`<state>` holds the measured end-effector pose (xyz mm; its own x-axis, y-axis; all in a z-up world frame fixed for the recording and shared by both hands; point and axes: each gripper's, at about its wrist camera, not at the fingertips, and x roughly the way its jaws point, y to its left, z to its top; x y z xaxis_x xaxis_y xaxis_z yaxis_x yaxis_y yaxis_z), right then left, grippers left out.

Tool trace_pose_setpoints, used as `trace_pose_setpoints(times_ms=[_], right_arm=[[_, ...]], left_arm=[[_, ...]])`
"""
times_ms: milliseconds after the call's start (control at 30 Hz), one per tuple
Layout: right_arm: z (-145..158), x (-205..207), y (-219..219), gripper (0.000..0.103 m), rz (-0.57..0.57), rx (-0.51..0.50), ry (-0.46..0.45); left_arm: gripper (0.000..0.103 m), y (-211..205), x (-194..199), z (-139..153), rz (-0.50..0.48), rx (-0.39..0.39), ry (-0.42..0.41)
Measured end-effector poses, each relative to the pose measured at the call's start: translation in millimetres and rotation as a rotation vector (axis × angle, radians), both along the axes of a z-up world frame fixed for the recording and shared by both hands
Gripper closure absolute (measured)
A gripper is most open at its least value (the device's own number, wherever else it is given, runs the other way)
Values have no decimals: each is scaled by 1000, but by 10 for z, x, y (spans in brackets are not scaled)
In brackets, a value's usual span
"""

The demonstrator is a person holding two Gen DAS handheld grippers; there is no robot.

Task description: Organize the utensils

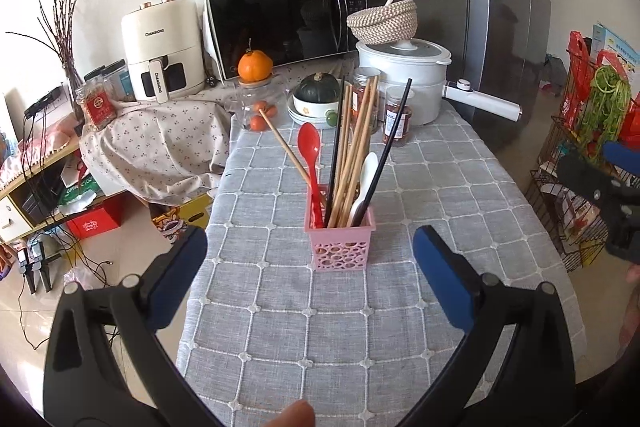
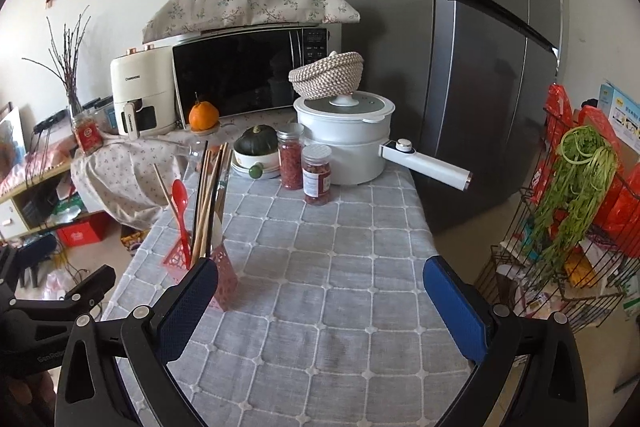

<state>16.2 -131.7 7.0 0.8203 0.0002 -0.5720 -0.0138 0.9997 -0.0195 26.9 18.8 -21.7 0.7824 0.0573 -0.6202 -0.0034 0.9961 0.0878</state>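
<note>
Left wrist view: the left claw (image 1: 310, 259) is gaping wide and empty just before the pink utensil holder (image 1: 341, 241), which is standing upright on the counter (image 1: 460, 187), holding chopsticks (image 1: 354, 155) and a red spoon (image 1: 310, 155).

Right wrist view: the right claw (image 2: 320, 287) is spreading wide, empty, right of that holder (image 2: 224, 275); backing away gently seems wise, to avoid tipping it.

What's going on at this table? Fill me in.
A person holds a gripper in each hand over the grey checked tablecloth. The left gripper and right gripper are both open and empty. The chopsticks, red spoon and white spoon already stand in the pink holder.
</note>
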Motion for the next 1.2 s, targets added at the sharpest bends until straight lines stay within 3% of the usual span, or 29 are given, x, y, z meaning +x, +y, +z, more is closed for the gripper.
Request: trace_pose_setpoints(times_ms=[200,1200], right_arm=[[-17,9,32,0,7,2,11],[-97,86,103,0,27,35,59]], left_arm=[[1,-15,10,-4,-2,-30,3],[1,-14,6,33,-2,-32,-4]])
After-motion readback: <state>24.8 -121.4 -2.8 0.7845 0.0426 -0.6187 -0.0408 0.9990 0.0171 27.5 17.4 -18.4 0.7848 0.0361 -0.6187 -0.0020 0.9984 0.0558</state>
